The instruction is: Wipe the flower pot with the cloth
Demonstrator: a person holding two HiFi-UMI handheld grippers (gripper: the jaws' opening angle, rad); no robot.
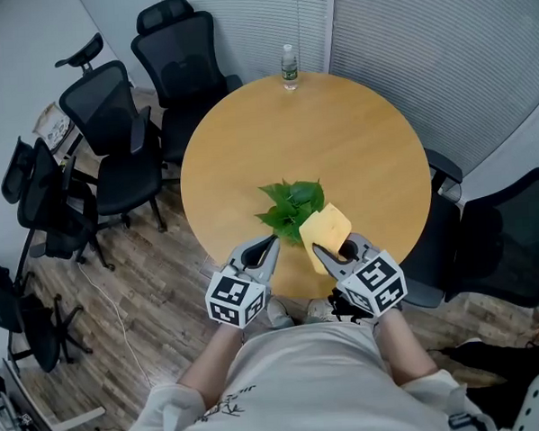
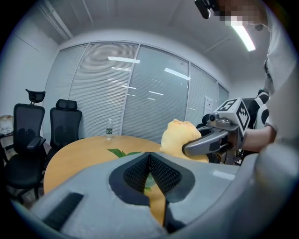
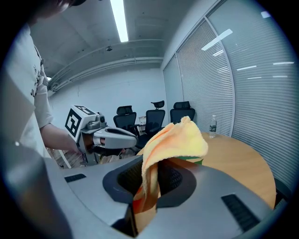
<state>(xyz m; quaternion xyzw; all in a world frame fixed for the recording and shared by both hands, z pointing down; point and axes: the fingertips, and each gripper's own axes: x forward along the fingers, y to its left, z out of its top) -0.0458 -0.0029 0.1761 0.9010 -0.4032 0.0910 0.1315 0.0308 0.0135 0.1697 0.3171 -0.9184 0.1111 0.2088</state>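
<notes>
**Head view:** left claw (image 1: 269,247) is shut w/ nothing in it. Right claw (image 1: 318,251) pinches the yellow cloth (image 1: 326,225). Leaves (image 1: 291,204) sit just ahead of both claws; the flower pot under them is hidden. Bottle (image 1: 289,67) is far ahead across the counter (image 1: 355,133). Chairs (image 1: 112,137) are well left of the left claw.

**Left gripper view:** jaws are pressed together, nothing btwn them. Cloth is off to its right.

**Right gripper view:** pads clamp the cloth's lower fold; the rest flops fwd over the tips. Best approach, probably: bring the cloth in below the foliage and press it flat vs the pot wall, steadying the pot w/ the left claw. Leaves block access, and the pot may slide.
</notes>
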